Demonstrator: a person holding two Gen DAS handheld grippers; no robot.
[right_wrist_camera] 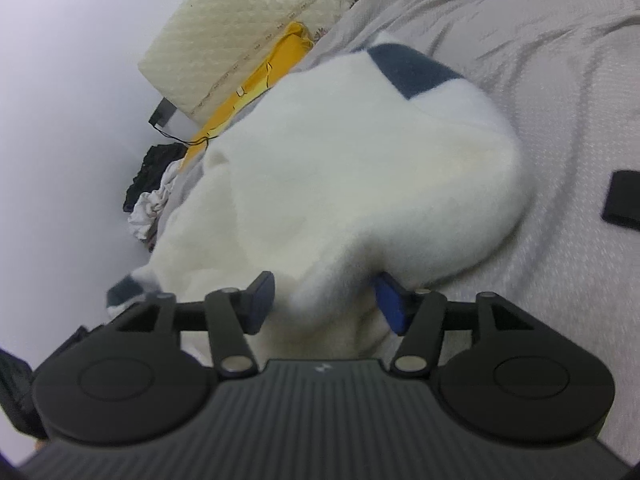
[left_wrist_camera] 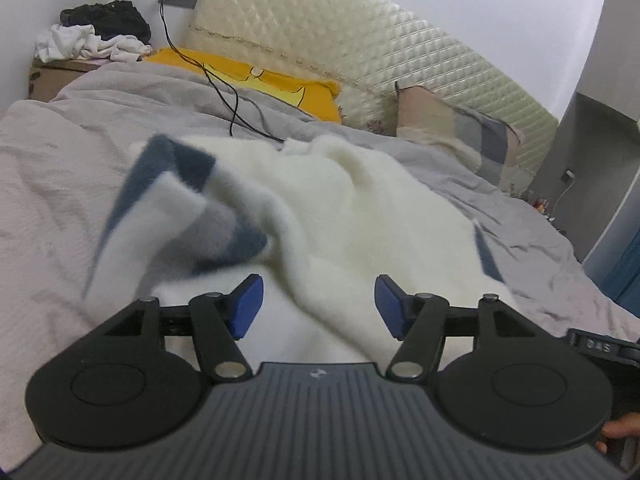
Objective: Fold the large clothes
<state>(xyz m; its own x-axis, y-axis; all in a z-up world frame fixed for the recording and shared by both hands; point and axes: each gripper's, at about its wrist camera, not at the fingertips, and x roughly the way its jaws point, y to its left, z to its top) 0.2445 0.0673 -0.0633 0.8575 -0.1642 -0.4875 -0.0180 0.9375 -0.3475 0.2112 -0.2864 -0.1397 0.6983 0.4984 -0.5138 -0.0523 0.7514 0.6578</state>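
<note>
A large white fleece garment [left_wrist_camera: 340, 208] with dark blue bands lies crumpled on the grey bed cover [left_wrist_camera: 48, 184]. A blue-and-white flap of it is blurred at the left. My left gripper [left_wrist_camera: 318, 304] hovers just above its near edge, jaws apart, with nothing pinched between the blue pads [left_wrist_camera: 248, 308]. In the right wrist view the same garment [right_wrist_camera: 340, 168] bulges in a thick fold on the bed cover [right_wrist_camera: 560, 120]. My right gripper [right_wrist_camera: 324, 300] is open, a lobe of fleece sits loosely between its fingers and drapes over the tip of the right pad [right_wrist_camera: 394, 308].
A quilted cream headboard [left_wrist_camera: 320, 40] is at the back, with a yellow pillow [left_wrist_camera: 256, 76] and a patterned pillow [left_wrist_camera: 452, 128]. A black cable [left_wrist_camera: 224, 92] runs across the bed. Clothes [left_wrist_camera: 92, 36] are piled on a box at the left. A black object [right_wrist_camera: 624, 200] lies on the cover.
</note>
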